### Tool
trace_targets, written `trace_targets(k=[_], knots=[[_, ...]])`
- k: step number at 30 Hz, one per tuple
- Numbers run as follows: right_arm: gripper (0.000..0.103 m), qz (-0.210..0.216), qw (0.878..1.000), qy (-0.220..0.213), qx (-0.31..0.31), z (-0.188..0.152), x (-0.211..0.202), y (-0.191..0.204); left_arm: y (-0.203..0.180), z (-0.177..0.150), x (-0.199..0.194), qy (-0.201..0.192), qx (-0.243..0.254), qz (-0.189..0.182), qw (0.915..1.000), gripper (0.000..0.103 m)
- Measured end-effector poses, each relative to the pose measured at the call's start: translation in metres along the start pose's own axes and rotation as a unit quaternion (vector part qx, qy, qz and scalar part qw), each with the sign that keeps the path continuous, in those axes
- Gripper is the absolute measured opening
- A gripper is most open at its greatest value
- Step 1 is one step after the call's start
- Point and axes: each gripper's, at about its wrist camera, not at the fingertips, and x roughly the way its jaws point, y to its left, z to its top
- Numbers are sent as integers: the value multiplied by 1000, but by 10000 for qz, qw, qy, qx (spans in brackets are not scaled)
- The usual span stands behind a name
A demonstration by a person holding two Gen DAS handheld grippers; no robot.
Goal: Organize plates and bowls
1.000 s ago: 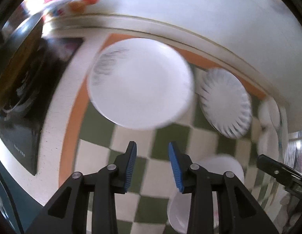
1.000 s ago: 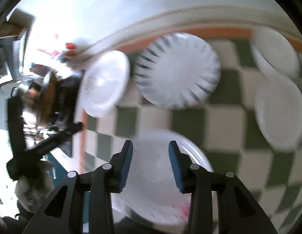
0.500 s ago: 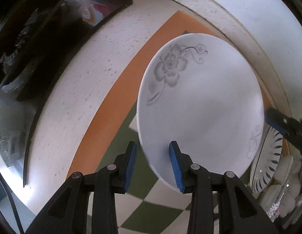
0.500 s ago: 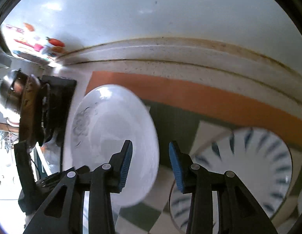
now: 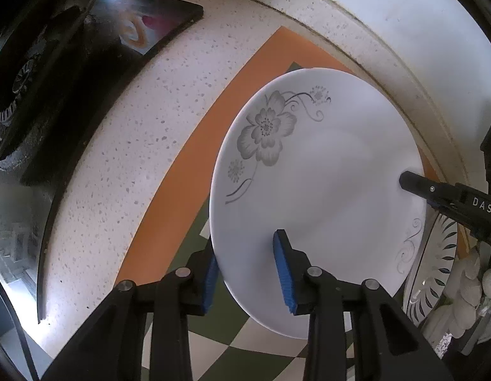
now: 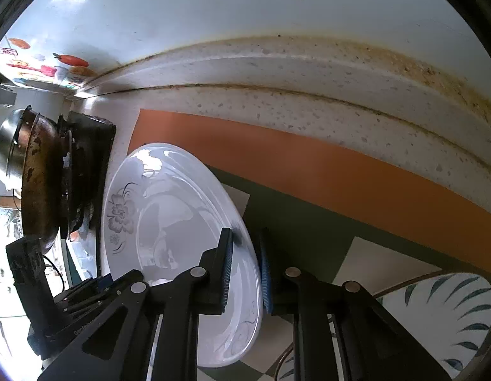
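Observation:
A white plate with a grey flower print [image 5: 324, 165] lies on the checked mat with an orange border [image 5: 182, 174]. My left gripper [image 5: 245, 247] straddles its near rim: one blue pad is over the plate's face, the other tucked under the edge. Its jaws are closing and still stand off the rim. My right gripper [image 6: 245, 238] is on the opposite rim of the same plate [image 6: 169, 216]. Its jaws are also closing, with the pads pressed on either side of the edge. One right finger [image 5: 413, 184] shows lying on the plate's far side.
A black gas stove [image 5: 39, 79] with a worn wok [image 6: 39, 174] sits close on the left. A white plate with dark leaf strokes [image 6: 435, 314] lies to the right, with small white bowls [image 5: 467, 279] beyond it. The speckled counter meets the wall [image 6: 245, 16] just behind.
Both grippers swept left over the counter and came down onto the flower plate. The right jaws narrowed onto its rim. The left gripper now straddles the near rim.

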Motion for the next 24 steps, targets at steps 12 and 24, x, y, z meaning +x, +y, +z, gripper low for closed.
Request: trace_targets(k=[12,24], knots=[[13,-21,9998,-137,-114,-5,-9,3,8,-6,-34,-165,117,22,9998,29],[10,67,9992,-390,-55,-36,-39,4,0,-37,-64,-264,329,-26,9991,29]])
